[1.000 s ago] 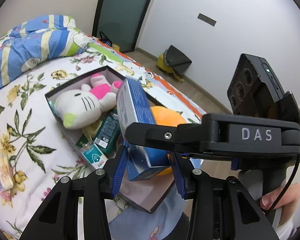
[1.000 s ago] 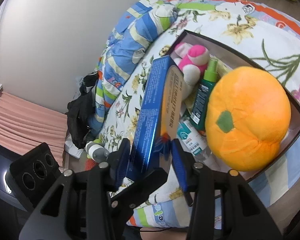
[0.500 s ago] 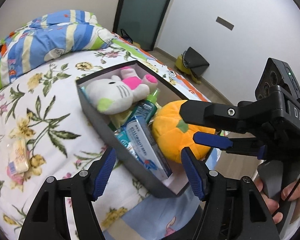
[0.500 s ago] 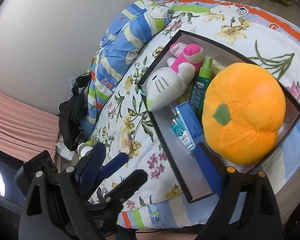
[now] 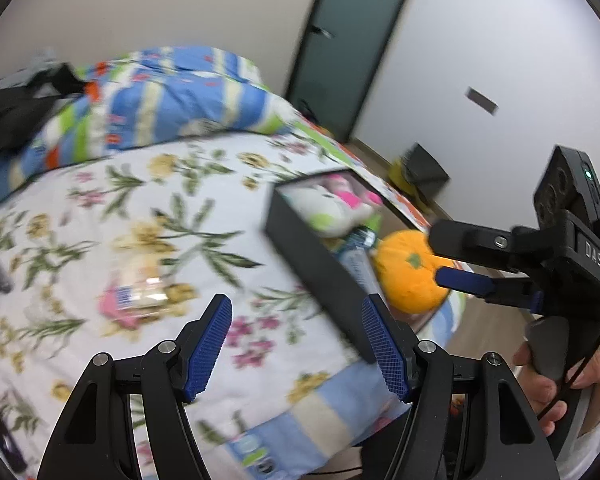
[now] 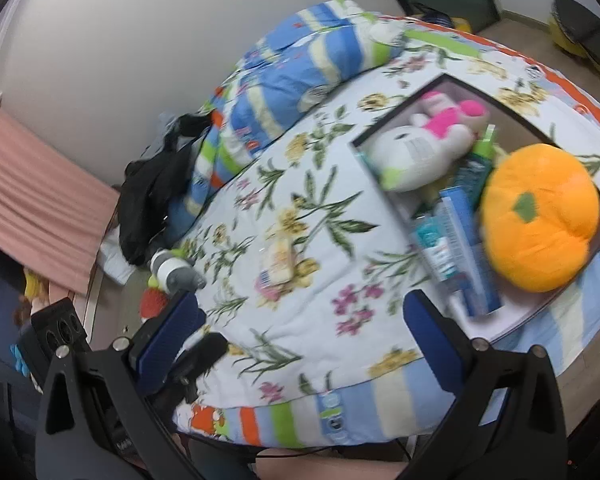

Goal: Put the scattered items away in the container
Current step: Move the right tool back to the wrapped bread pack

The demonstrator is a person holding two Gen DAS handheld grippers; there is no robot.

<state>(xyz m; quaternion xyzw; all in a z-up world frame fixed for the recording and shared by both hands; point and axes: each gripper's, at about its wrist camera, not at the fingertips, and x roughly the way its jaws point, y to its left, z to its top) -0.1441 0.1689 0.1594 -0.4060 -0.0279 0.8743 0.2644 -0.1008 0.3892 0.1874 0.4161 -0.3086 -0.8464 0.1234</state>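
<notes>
Two grippers hung over the flowered bed, and neither held anything. The left gripper had its blue fingers parted with only bedspread showing between them; the near corner of the dark box lay just ahead of its right finger, not touching it. The right gripper was opening, its fingers spread wide, again with nothing but the bedspread between them. Ahead of the left gripper and a little to its left, a small clear-wrapped packet lay loose on the bedspread, well apart from the box; in the right wrist view the same packet sat ahead of the fingers, slightly left of centre. Further out, to the right of both pairs of fingers, the box held a white and pink plush toy, a green bottle, blue toothpaste cartons and an orange plush pumpkin. Beyond everything, a striped quilt was bunched at the far end of the bed. Both views were blurred.
</notes>
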